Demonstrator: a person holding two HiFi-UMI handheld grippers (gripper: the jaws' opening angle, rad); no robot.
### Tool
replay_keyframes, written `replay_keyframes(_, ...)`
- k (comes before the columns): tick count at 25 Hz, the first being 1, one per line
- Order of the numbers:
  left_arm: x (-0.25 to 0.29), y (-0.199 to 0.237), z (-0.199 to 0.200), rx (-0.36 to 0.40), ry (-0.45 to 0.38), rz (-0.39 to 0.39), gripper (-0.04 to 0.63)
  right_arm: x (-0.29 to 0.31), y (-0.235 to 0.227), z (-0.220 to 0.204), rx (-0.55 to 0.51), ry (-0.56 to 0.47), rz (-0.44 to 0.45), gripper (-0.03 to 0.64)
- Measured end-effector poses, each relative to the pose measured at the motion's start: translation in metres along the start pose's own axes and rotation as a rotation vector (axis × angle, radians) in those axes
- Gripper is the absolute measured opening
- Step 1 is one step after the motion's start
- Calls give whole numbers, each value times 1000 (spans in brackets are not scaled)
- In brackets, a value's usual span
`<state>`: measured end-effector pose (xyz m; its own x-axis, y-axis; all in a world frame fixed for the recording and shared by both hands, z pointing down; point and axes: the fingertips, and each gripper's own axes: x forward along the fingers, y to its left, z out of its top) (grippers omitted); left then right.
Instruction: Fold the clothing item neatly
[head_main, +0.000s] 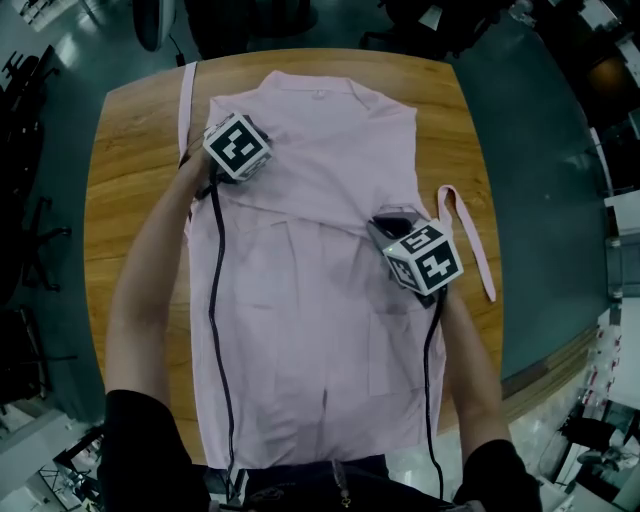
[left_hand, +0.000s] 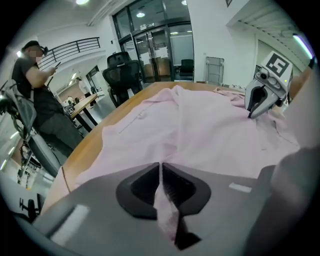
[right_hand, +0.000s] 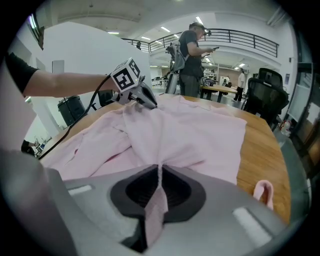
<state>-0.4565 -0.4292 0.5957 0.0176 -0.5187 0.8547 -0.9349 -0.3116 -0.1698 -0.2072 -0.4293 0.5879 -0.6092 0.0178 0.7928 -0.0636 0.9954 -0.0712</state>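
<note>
Head view looks straight down on a round-cornered wooden table (head_main: 130, 150) with teal floor all around it. Nearly all of the tabletop is covered by the pink garment (head_main: 300, 340), spread out flat. Its collar is at the far end and its hem hangs over the near edge, toward the person. It's a bit rumpled across the middle, where the 2 grippers are.

In the left gripper view there's a black office chair (left_hand: 122, 75) past the far side of the table, and a person (left_hand: 35, 85) standing off to the left.

The left gripper (left_hand: 161, 172) sits at the garment's left edge, up near the shoulder. Its jaws are squeezed together on a thin pinch of the pink fabric, which runs right through the gap. The right gripper (right_hand: 159, 172) is at the garment's right side, about halfway down, and it's the same deal: jaws closed tight on a ridge of the cloth, with a strip poking out behind them.

Smallest bit is a loose pink strap (head_main: 470, 240) lying on bare wood just off the garment's right edge.
</note>
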Motion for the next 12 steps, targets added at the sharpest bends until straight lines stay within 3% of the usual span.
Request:
replay_keyframes(7, -24, 31, 17, -169, -140, 101, 29, -21, -9, 19, 8, -87, -53, 26)
replay_keyframes(9, -21, 40, 16, -203, -138, 162, 31, -18, -16, 23, 15, -104, -88, 26)
replay_keyframes(12, -9, 44, 9, -189, -91, 259, 32, 1, -29, 20, 37, -88, -116, 26)
